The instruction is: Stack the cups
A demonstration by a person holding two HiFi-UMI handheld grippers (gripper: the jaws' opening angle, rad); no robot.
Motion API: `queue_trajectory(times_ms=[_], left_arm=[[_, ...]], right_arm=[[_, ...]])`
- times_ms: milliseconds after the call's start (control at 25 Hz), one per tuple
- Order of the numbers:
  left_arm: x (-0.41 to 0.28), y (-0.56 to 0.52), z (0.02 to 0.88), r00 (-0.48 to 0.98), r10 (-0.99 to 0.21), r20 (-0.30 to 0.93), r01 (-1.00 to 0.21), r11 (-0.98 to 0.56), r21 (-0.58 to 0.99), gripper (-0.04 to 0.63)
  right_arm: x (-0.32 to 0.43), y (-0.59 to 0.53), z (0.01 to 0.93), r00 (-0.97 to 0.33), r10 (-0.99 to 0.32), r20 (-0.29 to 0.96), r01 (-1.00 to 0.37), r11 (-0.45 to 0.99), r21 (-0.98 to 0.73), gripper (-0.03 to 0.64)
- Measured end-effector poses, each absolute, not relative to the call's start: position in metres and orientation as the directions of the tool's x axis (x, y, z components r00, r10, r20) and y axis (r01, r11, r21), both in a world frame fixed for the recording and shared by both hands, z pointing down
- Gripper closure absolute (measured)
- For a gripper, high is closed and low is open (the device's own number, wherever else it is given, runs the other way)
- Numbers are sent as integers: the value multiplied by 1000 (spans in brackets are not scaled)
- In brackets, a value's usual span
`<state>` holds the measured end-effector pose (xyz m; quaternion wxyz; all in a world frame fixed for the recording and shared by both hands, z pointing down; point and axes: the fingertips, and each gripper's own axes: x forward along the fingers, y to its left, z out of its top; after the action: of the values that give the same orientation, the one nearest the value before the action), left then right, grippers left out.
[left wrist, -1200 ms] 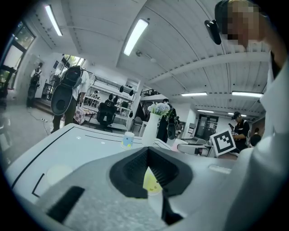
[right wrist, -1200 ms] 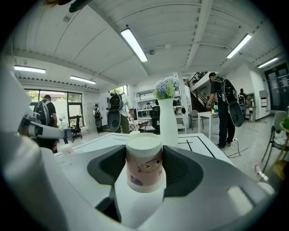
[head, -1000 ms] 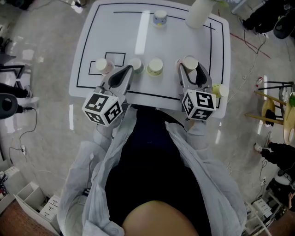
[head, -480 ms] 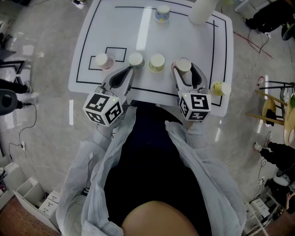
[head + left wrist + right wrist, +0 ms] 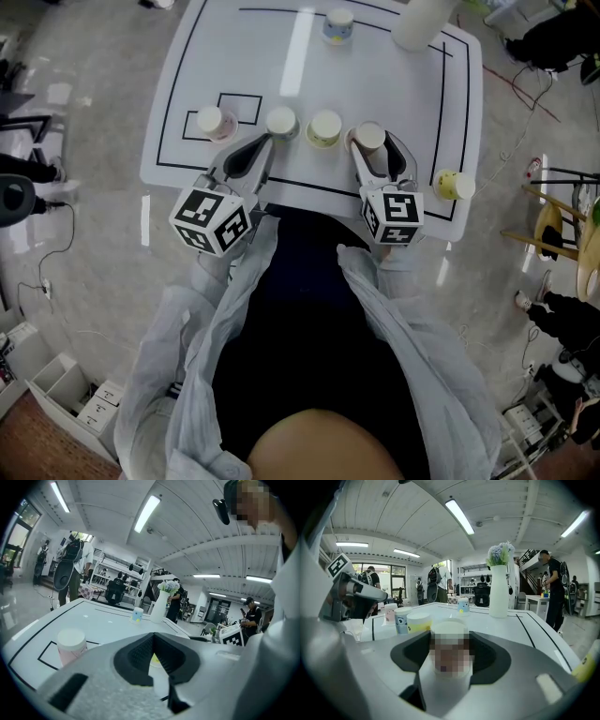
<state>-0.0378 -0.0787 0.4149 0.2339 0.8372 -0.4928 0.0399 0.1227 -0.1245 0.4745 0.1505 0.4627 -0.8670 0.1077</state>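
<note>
Noted right gripper clenched on a cup: cup upright between the jaws, both pads against its sides, white top clear above them. Cup at the near part of the table, just right of the yellow cup; cannot tell whether its base touches the table. Noted left gripper closed with jaw tips meeting, nothing gripped, tips just short of the eye-print cup. Row along the near drawn line, left to right: pink cup beside a small drawn square, eye-print cup, yellow cup, then the gripped cup. Edge cup, yellow, alone near the table's right edge, well apart from the row. Far cup, blue, at the back, near the white vase; flowers in the vase visible in the right gripper view. All cups single, none nested.
</note>
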Motion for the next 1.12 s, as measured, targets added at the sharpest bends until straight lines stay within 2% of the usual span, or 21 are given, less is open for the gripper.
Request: queue_trajectory(times_ms=[680,880,1120], left_arm=[[-36,-78,414,515,-806,292,-840,-407,358,598],[-36,-77,413,514,-808,288,-841,-409,354,598],[-36,-77,406,513,-814,273,-843,-416,341,598]], right_arm=[[122,-124,478,-530,-774,346,-833,552,-41,350],[124,-122,472,-535,-783,318,-835,547,-57,273],[125,-118,455,-556,-777,296,-824,563,-70,253]])
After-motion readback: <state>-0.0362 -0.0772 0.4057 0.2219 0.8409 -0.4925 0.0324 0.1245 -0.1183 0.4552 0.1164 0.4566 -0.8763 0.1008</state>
